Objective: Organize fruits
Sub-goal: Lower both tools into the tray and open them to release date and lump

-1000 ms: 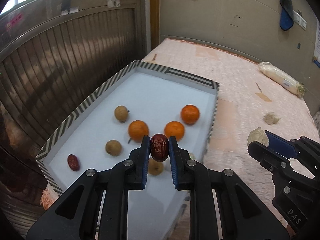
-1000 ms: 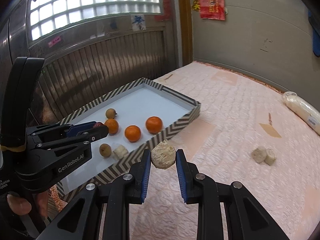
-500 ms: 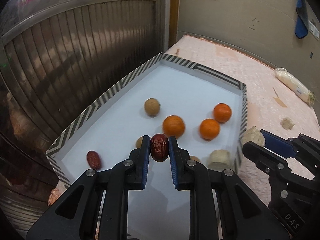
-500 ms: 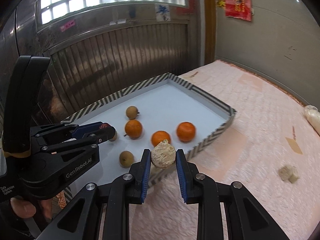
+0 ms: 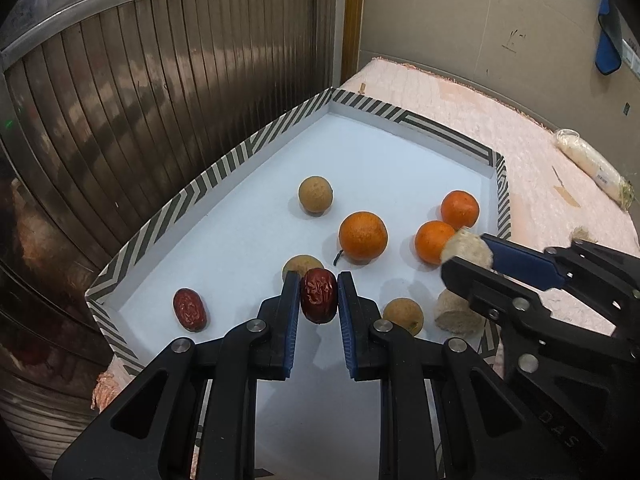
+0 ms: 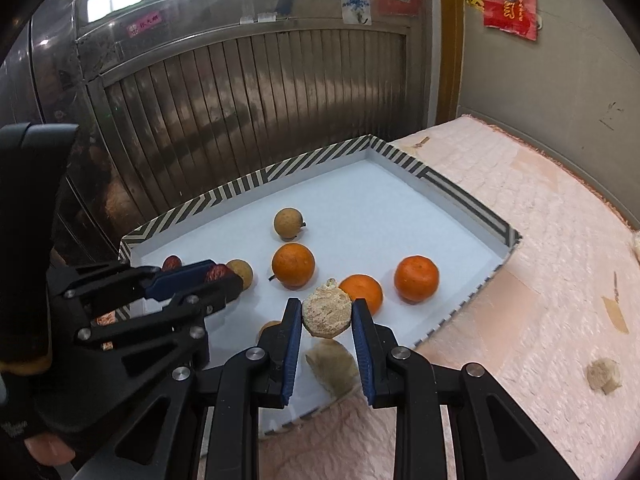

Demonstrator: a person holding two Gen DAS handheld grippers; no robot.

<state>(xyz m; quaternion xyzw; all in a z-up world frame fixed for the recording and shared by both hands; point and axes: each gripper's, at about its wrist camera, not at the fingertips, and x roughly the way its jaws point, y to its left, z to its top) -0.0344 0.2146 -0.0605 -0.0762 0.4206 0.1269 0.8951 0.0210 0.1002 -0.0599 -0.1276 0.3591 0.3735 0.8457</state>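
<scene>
Left gripper [image 5: 319,294]: clamped on a dark red date [image 5: 318,295], held above the near part of the tray [image 5: 224,164], not touching the floor.

Right gripper [image 6: 327,314]: clamped on a pale, rough peeled fruit [image 6: 327,312], held over the tray's near right edge, just in front of one orange.

Tray: white floor, striped rim, set on a pink mattress [image 6: 540,264] beside a ribbed metal door [image 5: 140,92].

Tray contents, left wrist view:
- second date [image 5: 190,309], near left corner, lying flat
- three oranges [image 5: 363,236] [image 5: 432,241] [image 5: 460,210], loosely grouped on the right side
- three longans: one far [image 5: 315,194], one just behind the held date [image 5: 298,266], one near right [image 5: 402,314]
- second peeled fruit [image 5: 456,312], near right edge, below the right gripper

Outside the tray: a pale scrap [image 6: 604,375] on the mattress, well apart; a white bag [image 5: 592,166] at the far edge.

Step in hand, as judged: both grippers carry fruit over the tray, ready to place; each piece appears headed for its own kind.

Next move, as judged: lower the held date toward the one in the left corner and release close to the floor so it does not roll; lower the peeled fruit beside its match at the near right edge, keeping off the rim and the oranges. The two grippers are near each other, so they need room between them.
</scene>
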